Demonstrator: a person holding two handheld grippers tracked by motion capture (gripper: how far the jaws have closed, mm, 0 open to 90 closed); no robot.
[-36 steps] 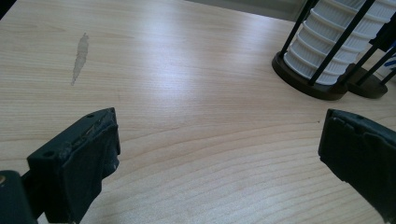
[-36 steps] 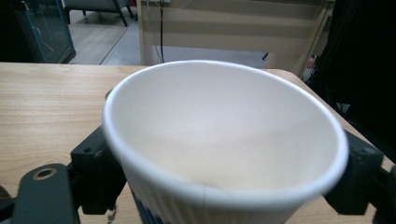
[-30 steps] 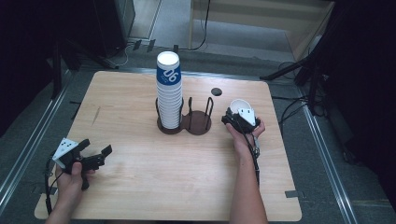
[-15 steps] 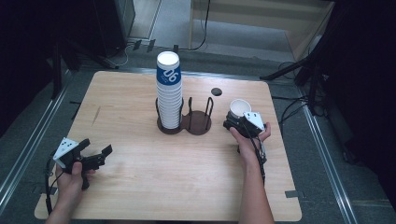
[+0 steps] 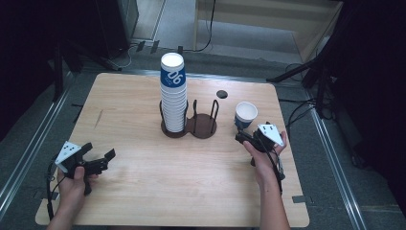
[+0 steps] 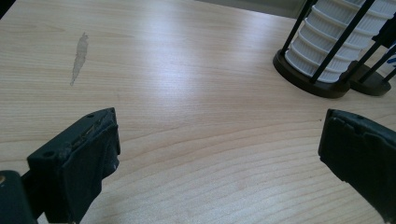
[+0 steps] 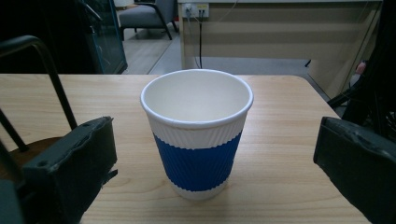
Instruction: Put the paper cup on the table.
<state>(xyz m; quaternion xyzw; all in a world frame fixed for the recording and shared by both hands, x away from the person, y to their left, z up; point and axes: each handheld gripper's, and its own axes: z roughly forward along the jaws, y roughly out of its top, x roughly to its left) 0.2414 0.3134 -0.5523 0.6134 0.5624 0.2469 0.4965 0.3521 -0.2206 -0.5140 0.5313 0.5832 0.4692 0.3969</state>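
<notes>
— Cup (image 7: 196, 133) position? Grip state?
— Paper cup stands upright at frame centre, between my right gripper (image 7: 210, 163)'s jaws, which have just opened, untouched.
— Handling?
— Probably light, crushable; I'd pinch the ribbed blue band gently.

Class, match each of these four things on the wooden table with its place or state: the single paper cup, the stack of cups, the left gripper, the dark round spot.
Things:
1. single paper cup
2. stack of cups
3. left gripper
4. dark round spot

Places or states:
A. in the wire holder
B. flat on the table, behind the holder
C. upright in front of the right gripper
D. open, near corner

Pairs: 1-C, 2-A, 3-D, 4-B
</notes>
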